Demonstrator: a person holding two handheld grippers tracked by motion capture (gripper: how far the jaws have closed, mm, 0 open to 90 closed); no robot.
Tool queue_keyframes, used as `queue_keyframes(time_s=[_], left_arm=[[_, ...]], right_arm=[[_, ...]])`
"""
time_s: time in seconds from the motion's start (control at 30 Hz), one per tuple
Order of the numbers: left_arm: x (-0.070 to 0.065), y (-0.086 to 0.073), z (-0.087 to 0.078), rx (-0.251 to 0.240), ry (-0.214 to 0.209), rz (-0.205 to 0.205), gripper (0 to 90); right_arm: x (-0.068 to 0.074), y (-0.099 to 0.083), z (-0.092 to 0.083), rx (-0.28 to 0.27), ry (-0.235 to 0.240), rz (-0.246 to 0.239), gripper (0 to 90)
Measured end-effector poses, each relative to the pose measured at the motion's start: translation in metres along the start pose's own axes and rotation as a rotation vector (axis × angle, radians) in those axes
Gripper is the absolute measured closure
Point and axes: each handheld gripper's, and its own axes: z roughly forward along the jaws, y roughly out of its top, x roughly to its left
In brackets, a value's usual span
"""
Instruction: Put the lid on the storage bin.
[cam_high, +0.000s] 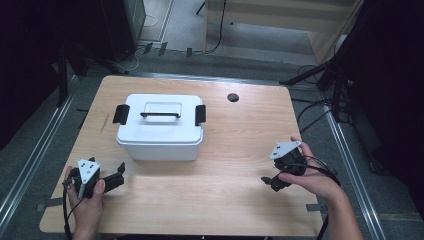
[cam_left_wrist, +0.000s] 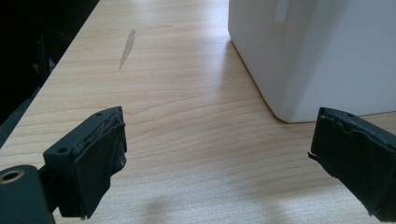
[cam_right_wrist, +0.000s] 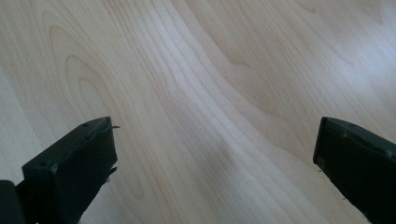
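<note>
A white lidded plastic box (cam_high: 160, 128) with a black handle and two black side latches stands left of centre on the wooden table (cam_high: 240, 135). My left gripper (cam_high: 116, 176) sits near the front left corner, a short way in front of the box and open with nothing between its jaws. In the left gripper view the box's near corner (cam_left_wrist: 308, 60) rises at the upper right, beyond the open left gripper (cam_left_wrist: 217, 158). My right gripper (cam_high: 270, 181) rests at the front right, pointing down at bare wood. In the right gripper view the right gripper (cam_right_wrist: 215, 163) is open and empty.
A small black round grommet (cam_high: 233, 97) sits in the table near its back edge. A faint grey streak (cam_left_wrist: 127, 46) marks the wood left of the box. Cables and dark stands lie on the floor behind and to the right of the table.
</note>
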Motion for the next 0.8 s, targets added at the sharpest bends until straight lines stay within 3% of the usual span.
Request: queue_keyframes(time_s=[0.47, 0.8], left_arm=[[-0.001, -0.001, -0.001, -0.017, -0.001, 0.014, 4.1], [-0.002, -0.002, -0.003, -0.036, -0.014, 0.023, 4.1]], right_arm=[[0.011, -0.039, -0.006, -0.080, -0.021, 0.042, 0.0], [0.015, -0.072, -0.005, -0.084, -0.033, 0.084, 0.0]])
